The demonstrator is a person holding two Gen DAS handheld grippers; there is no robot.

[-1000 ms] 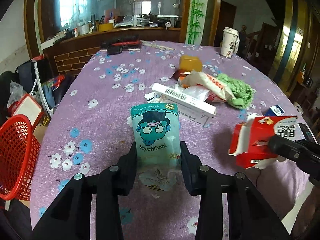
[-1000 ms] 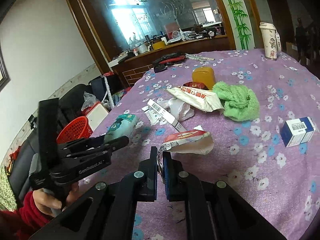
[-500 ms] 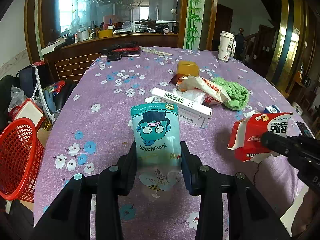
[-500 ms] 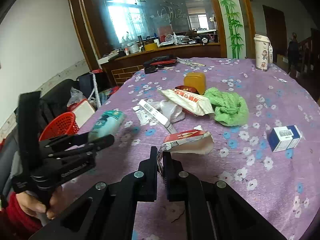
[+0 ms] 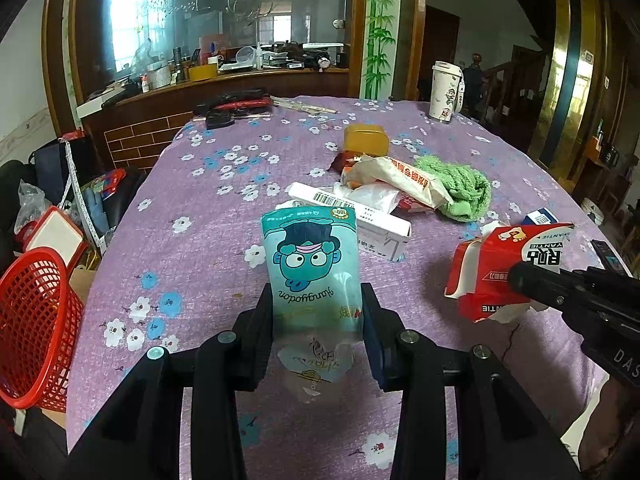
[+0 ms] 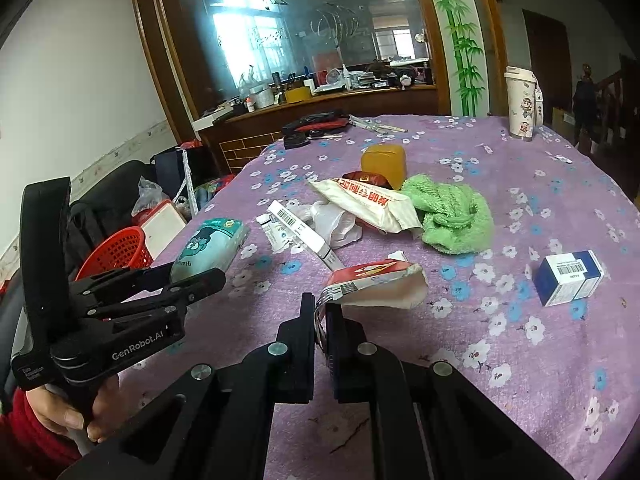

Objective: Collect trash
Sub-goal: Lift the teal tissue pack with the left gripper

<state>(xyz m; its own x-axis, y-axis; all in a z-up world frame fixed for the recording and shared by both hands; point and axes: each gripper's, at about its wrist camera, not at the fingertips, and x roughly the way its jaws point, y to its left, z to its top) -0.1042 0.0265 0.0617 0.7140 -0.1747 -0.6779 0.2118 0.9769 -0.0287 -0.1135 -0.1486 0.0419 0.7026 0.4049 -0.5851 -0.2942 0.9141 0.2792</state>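
My left gripper is shut on a teal cartoon snack pouch and holds it upright above the purple flowered table; the pouch also shows in the right wrist view. My right gripper is shut on a torn red-and-white carton, lifted off the table; it also shows in the left wrist view. A red mesh basket stands off the table's left edge.
On the table lie a white barcode box, a white-and-red wrapper, a green cloth, an orange tub, a blue-and-white box and a tall cup. Bags and a chair crowd the left side.
Both grippers have risen a little with their loads; the red carton sits higher off the table and the view looks farther down the table. Grips are unchanged.
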